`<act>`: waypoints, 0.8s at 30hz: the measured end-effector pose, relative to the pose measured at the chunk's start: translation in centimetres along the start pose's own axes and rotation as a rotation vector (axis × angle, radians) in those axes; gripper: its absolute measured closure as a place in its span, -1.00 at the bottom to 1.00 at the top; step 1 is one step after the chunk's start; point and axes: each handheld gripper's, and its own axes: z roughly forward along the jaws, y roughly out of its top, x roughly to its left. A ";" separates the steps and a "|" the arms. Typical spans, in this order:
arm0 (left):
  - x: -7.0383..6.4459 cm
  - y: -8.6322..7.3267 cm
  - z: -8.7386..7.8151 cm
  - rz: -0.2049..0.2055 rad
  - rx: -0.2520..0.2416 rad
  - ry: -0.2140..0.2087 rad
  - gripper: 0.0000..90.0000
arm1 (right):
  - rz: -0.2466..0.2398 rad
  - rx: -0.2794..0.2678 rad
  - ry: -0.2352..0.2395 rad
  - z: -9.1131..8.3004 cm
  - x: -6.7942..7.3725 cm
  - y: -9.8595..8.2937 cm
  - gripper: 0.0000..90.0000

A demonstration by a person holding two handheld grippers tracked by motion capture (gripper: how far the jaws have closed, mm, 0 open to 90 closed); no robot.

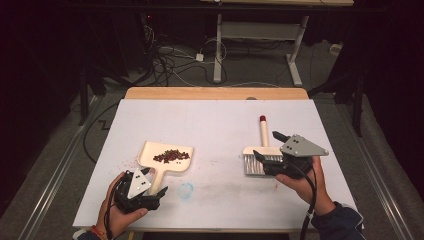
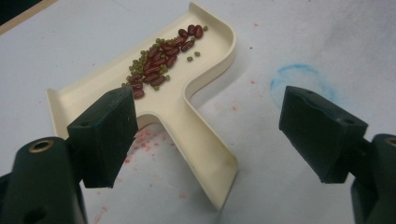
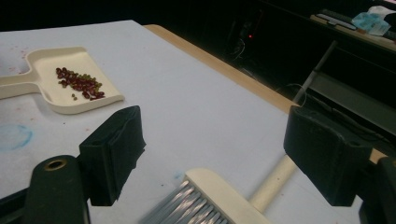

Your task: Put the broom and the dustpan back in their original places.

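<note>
Dustpan point(image 2: 154, 84) handle runs near-far between my wide left gripper point(image 2: 219, 135); brush point(image 1: 261, 155) under wide right gripper point(image 3: 224, 154).

Bare table point(image 1: 220, 125) between dustpan point(image 1: 167, 159), brush point(image 1: 261, 159)

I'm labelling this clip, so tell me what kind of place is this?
Probably a lab or recording workspace: a white-covered table with handheld grippers, loose cables across the floor behind it, and another adjustable desk frame in a darkened room.
</note>
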 end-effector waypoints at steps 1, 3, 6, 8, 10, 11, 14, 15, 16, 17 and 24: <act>0.0 0.0 0.0 0.000 0.001 0.001 -0.58 | -0.001 0.002 -0.001 -0.1 0.0 -0.1 -0.55; 0.0 0.0 0.0 0.002 0.000 0.000 -0.58 | -0.001 -0.003 0.006 -0.2 0.1 -0.4 -0.55; 0.0 0.0 0.0 0.003 0.001 0.000 -0.58 | 0.001 -0.006 0.008 -0.4 0.1 -0.9 -0.55; 0.0 0.0 0.0 0.003 0.005 -0.001 -0.58 | 0.000 -0.009 -0.004 -0.6 0.1 -1.2 -0.55; -0.1 0.0 0.1 0.004 0.006 -0.004 -0.58 | 0.003 -0.011 0.001 -0.7 0.2 -1.4 -0.55; -0.1 0.0 0.1 0.005 0.006 -0.003 -0.58 | 0.003 -0.014 0.002 -0.8 0.2 -1.5 -0.55; -0.1 0.0 0.0 0.002 0.000 -0.006 -0.58 | 0.000 -0.012 -0.001 -0.9 0.3 -1.9 -0.55; -0.1 0.0 0.0 0.002 0.001 -0.005 -0.58 | -0.004 -0.011 -0.007 -1.0 0.4 -2.1 -0.55; -0.1 0.0 0.0 0.003 0.003 -0.005 -0.58 | -0.007 -0.009 -0.006 -1.1 0.4 -2.2 -0.55; -0.1 0.0 0.0 0.002 0.001 -0.007 -0.58 | -0.010 -0.010 -0.009 -1.2 0.4 -2.3 -0.55; -0.1 0.1 0.1 0.008 0.005 -0.011 -0.58 | -0.003 -0.011 -0.022 -1.9 0.3 -3.4 -0.54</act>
